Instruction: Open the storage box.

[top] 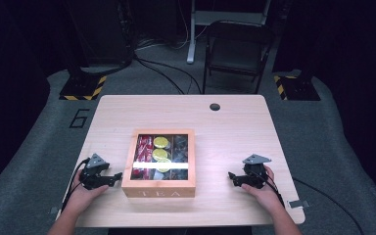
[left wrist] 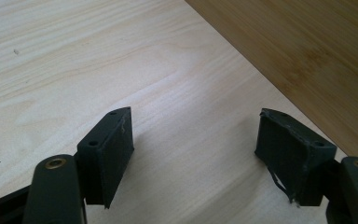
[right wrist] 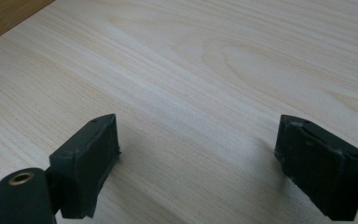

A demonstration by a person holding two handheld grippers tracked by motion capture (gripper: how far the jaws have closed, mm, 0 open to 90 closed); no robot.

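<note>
Nearest the person, both hands rest on the table (top: 235,122), one to each side of the tea box (top: 158,164). The left gripper (top: 116,176) lies at the box's nine o'clock, just beside its side wall, jaws spread apart with only bare tabletop between them. The right gripper (top: 231,176) sits at three o'clock, a little farther off, jaws likewise wide and holding nothing. The box stands closed at the table's middle, its glass lid down over red packets and yellow-green rounds. Judging by this, the work has barely begun: nothing is gripped, the lid is unopened, and everything inside remains in place. Beyond, at twelve o'clock, a folding chair (top: 237,46) stands on the floor.
</note>
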